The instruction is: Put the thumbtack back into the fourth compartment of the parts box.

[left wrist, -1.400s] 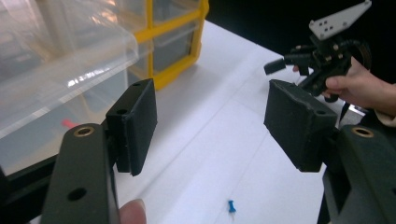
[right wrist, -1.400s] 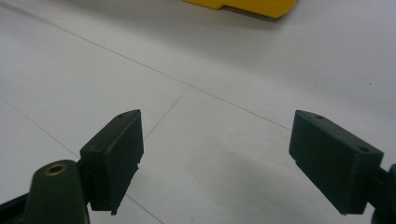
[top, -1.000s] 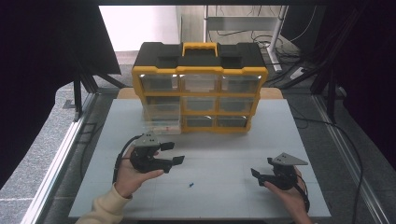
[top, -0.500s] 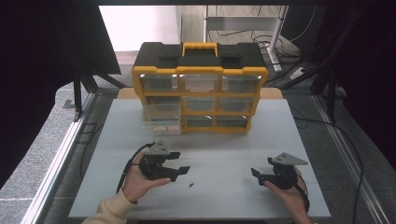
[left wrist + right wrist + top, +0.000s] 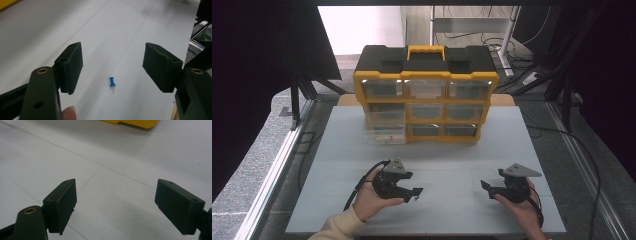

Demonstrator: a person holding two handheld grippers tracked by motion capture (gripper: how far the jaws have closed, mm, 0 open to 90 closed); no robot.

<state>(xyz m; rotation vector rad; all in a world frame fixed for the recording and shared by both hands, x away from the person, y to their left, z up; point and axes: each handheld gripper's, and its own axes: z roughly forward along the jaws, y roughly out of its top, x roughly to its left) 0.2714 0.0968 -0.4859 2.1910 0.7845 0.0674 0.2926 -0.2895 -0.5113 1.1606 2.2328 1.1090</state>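
White table (image 5: 62, 30) bears small blue pushpin (image 5: 112, 82) lying sideways.

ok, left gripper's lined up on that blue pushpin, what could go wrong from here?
1. The blue pushpin is tiny and lies flat on the smooth white table. The open left gripper has broad pads, so they may nudge it away or hit the table before closing on it.
2. Its bare metal point could let it pivot or slip out of a pinch.
3. The pulled-out drawer of the yellow organizer could be knocked during a carry.
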